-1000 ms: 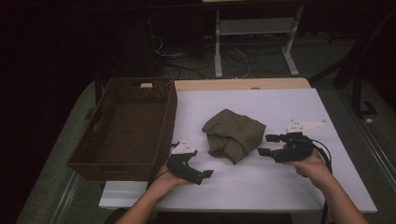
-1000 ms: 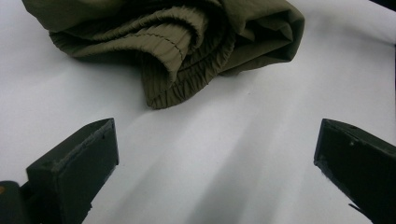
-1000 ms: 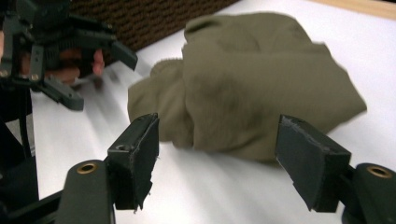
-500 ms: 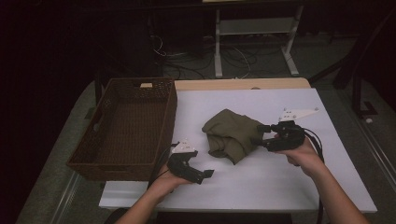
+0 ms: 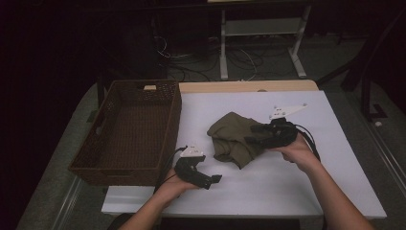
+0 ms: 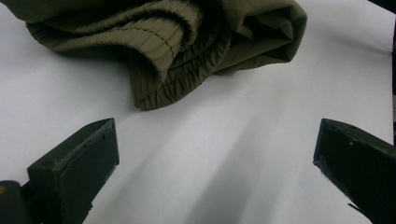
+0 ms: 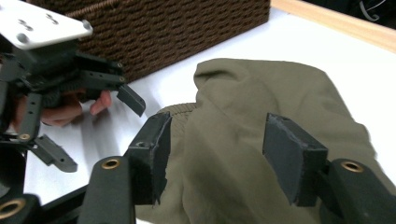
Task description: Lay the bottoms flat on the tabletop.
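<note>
- High view: the right gripper [image 5: 256, 134] has moved left and a bit away from the person since a second ago. It was on bare table beside the cloth [image 5: 235, 139]; now its tips are over the cloth's right edge.
- Its jaws have just been closing. In the right gripper view the green cloth [image 7: 261, 140] lies between and under them, but the pads are not pressing on it, so it is not gripped.
- The left gripper [image 5: 210, 179] has stayed in the same spot, near the front edge of the table [image 5: 335, 191].
- In the left gripper view its jaws stand wide apart with only white table [image 6: 233, 154] between them. It holds nothing, and the cloth [image 6: 173, 42] lies a little ahead of it.
- The cloth has not moved. It sits crumpled in the middle of the table, just right of the brown basket [image 5: 129, 124], not touching it.
- The heap is a bit longer from back-left to front-right. A ribbed, stretchy edge points toward the left gripper.
</note>
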Available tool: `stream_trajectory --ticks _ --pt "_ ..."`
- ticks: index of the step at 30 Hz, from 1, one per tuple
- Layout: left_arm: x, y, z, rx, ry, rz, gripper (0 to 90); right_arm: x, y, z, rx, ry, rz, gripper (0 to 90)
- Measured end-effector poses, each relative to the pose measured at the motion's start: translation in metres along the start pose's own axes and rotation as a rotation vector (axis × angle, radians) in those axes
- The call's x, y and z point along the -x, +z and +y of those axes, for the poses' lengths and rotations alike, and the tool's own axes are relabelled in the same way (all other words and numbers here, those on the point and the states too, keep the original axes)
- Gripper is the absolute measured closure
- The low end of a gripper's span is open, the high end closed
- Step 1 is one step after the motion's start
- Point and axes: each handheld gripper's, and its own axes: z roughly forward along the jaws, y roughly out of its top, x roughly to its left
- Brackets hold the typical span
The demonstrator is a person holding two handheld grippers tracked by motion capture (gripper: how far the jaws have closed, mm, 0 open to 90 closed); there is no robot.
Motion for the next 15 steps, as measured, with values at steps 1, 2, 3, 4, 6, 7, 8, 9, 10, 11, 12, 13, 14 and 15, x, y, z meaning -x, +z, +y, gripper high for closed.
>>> stream_trajectory --ticks 1,2,3,4,6,7,8,9,10,11,12,13,14,15 --pt "0.0 -0.001 -0.001 0.002 -0.001 0.001 0.0 0.0 0.003 0.001 -0.006 -0.005 0.003 43.2" --pt "0.0 -0.002 -0.001 0.002 0.001 0.0 0.0 0.0 0.006 0.001 -0.012 -0.009 0.002 43.6" --pt "0.001 -0.002 -0.002 0.002 -0.003 0.001 0.0 -0.001 0.009 0.001 -0.018 -0.013 0.001 43.9" --pt "0.0 -0.002 -0.002 0.001 -0.006 0.001 0.0 0.0 0.011 0.002 -0.025 -0.017 0.002 44.1" --pt "-0.001 -0.003 -0.002 0.005 -0.01 0.001 0.0 0.0 0.015 0.003 -0.029 -0.02 0.006 44.7" --pt "-0.002 -0.003 -0.002 0.009 -0.012 0.003 0.0 0.0 0.018 0.004 -0.029 -0.021 0.013 44.7" --pt "-0.003 -0.003 -0.001 0.013 -0.013 0.003 0.0 0.0 0.021 0.005 -0.035 -0.022 0.016 44.7" --pt "-0.004 -0.003 -0.001 0.016 -0.013 0.002 0.0 0.0 0.025 0.006 -0.045 -0.032 0.014 44.6" --pt "-0.004 -0.003 -0.001 0.015 -0.014 0.003 0.0 0.0 0.029 0.006 -0.055 -0.04 0.008 44.7" --pt "-0.005 -0.004 -0.001 0.016 -0.014 0.004 0.0 -0.001 0.031 0.006 -0.062 -0.043 0.004 44.7" --pt "-0.005 -0.004 -0.001 0.018 -0.013 0.005 0.0 -0.001 0.036 0.004 -0.073 -0.054 -0.007 44.7" --pt "-0.004 -0.004 -0.001 0.016 -0.016 0.005 0.0 -0.001 0.039 0.003 -0.083 -0.055 -0.016 45.1" --pt "-0.004 -0.005 -0.001 0.016 -0.016 0.004 0.0 -0.001 0.041 0.001 -0.089 -0.054 -0.021 45.6" --pt "-0.003 -0.005 -0.001 0.015 -0.015 0.005 0.0 -0.001 0.043 -0.001 -0.095 -0.056 -0.026 46.1"
